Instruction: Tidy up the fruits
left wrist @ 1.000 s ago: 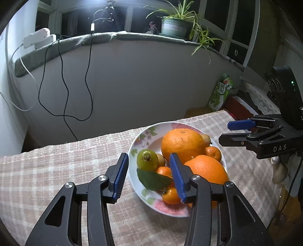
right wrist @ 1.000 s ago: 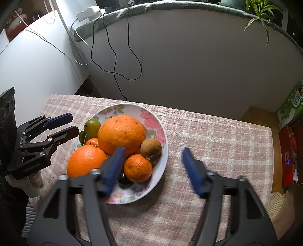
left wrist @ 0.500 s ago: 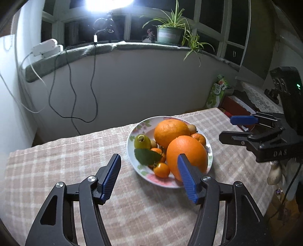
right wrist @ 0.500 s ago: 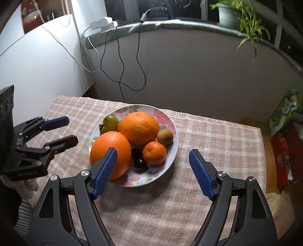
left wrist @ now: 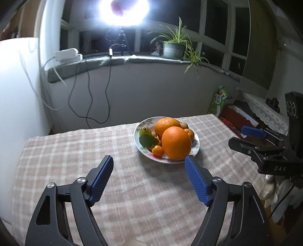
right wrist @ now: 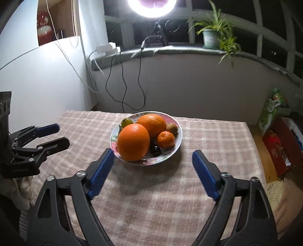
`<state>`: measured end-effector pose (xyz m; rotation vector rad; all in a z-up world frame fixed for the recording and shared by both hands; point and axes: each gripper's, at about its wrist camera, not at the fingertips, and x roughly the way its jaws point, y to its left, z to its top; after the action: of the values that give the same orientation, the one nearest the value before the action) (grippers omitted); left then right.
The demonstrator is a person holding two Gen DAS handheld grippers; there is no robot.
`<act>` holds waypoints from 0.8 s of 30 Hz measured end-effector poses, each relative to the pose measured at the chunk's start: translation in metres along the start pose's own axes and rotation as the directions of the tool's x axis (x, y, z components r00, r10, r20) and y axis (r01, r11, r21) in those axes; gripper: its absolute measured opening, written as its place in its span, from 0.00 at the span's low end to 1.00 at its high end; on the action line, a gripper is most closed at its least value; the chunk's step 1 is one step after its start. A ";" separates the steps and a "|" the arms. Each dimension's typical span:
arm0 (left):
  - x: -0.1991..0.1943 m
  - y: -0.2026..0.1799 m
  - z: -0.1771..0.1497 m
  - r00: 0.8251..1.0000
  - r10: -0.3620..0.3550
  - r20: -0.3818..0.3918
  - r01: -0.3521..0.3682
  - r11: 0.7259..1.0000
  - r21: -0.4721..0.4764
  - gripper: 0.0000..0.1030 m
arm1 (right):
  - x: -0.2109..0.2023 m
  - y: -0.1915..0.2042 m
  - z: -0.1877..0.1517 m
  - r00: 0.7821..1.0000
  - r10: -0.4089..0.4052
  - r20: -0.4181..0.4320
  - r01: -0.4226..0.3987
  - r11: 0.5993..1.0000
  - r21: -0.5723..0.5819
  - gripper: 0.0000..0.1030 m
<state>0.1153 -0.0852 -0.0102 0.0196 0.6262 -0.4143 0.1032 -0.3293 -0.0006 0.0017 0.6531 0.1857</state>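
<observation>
The floral plate sat on the bench, which was covered by a beige checked cloth, toward its far side. It held two large oranges, the nearer orange resting at the plate's front edge against the farther orange. Beside them lay a mandarin, a kiwi, a green fruit, a green leaf, a small tangerine and a dark fruit. The left gripper hung above the cloth short of the plate, its jaws spread wide and holding nothing. The right gripper was likewise short of the plate, jaws wide apart and holding nothing. A potted spider plant stood on the windowsill beneath a bright ring light.
</observation>
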 end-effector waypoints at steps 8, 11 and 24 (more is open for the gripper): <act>-0.025 -0.010 -0.024 0.999 0.043 0.006 -0.043 0.999 -0.007 0.78 | -0.031 0.017 -0.022 0.990 -0.128 0.059 0.129 0.992 -0.009 1.00; -0.027 -0.012 -0.031 0.999 0.051 -0.004 -0.051 0.999 -0.012 0.79 | -0.037 0.025 -0.028 0.990 -0.128 0.065 0.130 0.991 -0.027 1.00; -0.038 -0.013 -0.038 0.997 0.081 0.001 -0.081 0.996 -0.028 0.79 | -0.044 0.034 -0.034 0.994 -0.089 0.066 0.091 0.996 -0.020 1.00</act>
<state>0.0610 -0.0780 -0.0181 0.0179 0.6266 -0.3273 0.0424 -0.3056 0.0012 -0.0441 0.5852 0.1060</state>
